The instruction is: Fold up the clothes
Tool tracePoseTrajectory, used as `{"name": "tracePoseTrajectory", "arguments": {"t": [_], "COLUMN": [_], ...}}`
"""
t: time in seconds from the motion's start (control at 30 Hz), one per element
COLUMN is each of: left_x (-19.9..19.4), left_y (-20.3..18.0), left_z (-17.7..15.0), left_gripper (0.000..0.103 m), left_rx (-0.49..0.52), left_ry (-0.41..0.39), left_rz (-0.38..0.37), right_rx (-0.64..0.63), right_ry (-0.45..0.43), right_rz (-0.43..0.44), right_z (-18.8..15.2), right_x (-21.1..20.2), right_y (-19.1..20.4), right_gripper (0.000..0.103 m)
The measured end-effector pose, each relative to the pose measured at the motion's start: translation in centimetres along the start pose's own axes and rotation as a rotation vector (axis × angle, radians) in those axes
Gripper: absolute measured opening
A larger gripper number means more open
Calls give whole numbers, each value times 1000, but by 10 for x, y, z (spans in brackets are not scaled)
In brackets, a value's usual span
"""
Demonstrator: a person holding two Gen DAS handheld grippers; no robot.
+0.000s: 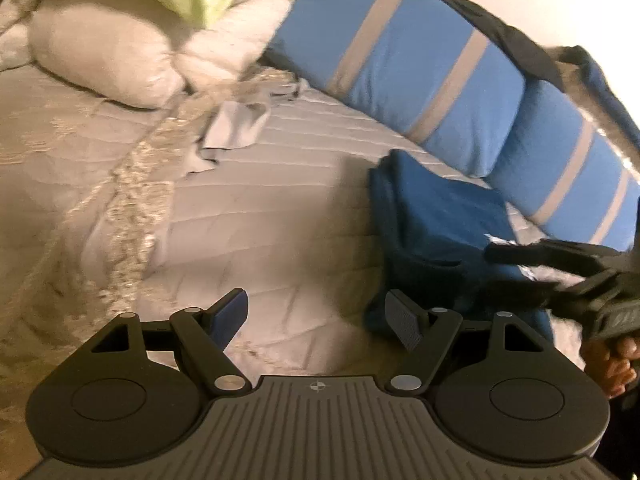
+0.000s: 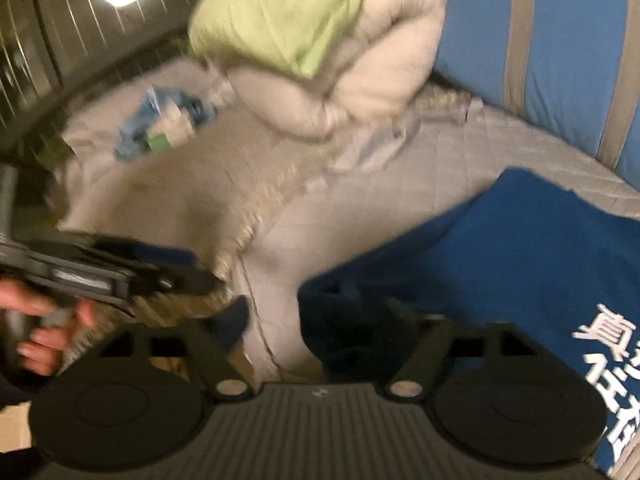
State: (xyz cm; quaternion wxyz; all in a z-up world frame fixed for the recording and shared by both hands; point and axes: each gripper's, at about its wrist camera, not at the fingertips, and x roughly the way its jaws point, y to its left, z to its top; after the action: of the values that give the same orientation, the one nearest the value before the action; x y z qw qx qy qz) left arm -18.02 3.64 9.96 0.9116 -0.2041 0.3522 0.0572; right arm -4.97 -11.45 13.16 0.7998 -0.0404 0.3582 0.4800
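Holding my left gripper wide and empty above the quilted pale bedspread, I see my right gripper likewise spread. Beside them, the dark blue white-lettered shirt lies partly gathered, folding seemingly unfinished; farther off, blue striped pillows.

Blue garment on quilted bed

Looking like a home bedroom: quilted bed carrying blue striped pillows, rumpled cream comforter, probably.
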Motion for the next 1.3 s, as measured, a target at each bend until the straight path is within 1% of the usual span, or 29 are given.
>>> {"name": "tracePoseTrajectory", "arguments": {"t": [0.07,0.1,0.13,0.17,0.33,0.43,0.5,0.6,0.7,0.73,0.77,0.8,0.83,0.9,0.97,1.07,1.13,1.2,1.27,1.3], "left_x": [4,7,9,12,32,52,69,102,138,148,157,163,169,175,178,184,189,193,195,196], "left_y": [-4,-5,-7,-10,-35,-52,-61,-69,-66,-63,-58,-52,-45,-29,-18,-6,-1,3,9,11], "left_z": [3,5,6,9,31,46,54,62,61,59,57,54,52,45,39,29,19,15,11,10], "left_gripper": [75,75,75,75,75,76,76,76,76,76,76,76,76,75,74,74,73,68,50,47], "left_rx": [-1,-1,-2,2,61,93,104,120,109,98,72,27,-24,-123,-188,-310,-366,-395,-422,-431], "left_ry": [4,6,9,11,33,80,119,191,274,301,329,353,376,391,401,467,500,507,518,520], "left_rz": [-34,-51,-68,-82,-115,-119,-142,-185,-165,-153,-157,-186,-221,-300,-366,-491,-549,-575,-588,-591], "right_rx": [26,46,66,86,259,358,418,466,506,520,533,547,560,588,623,701,734,759,787,802], "right_ry": [-49,-72,-94,-117,-179,-198,-210,-218,-225,-228,-230,-233,-235,-240,-245,-259,-262,-261,-261,-263], "right_rz": [-24,-54,-83,-112,-304,-383,-410,-419,-425,-427,-429,-431,-433,-436,-437,-411,-395,-377,-339,-314], "right_z": [0,-2,-3,-5,-29,-51,-68,-76,-82,-83,-85,-87,-88,-92,-95,-95,-93,-92,-90,-89], "right_x": [-19,-29,-39,-48,-79,-86,-88,-89,-91,-91,-91,-92,-92,-93,-94,-93,-91,-87,-81,-77], "right_y": [-11,-21,-31,-41,-105,-135,-150,-161,-170,-173,-177,-180,-183,-189,-197,-214,-224,-233,-243,-248], "right_gripper": [93,95,100,102,103,103,103,103,103,103,103,103,103,103,103,103,103,103,103,103]}}
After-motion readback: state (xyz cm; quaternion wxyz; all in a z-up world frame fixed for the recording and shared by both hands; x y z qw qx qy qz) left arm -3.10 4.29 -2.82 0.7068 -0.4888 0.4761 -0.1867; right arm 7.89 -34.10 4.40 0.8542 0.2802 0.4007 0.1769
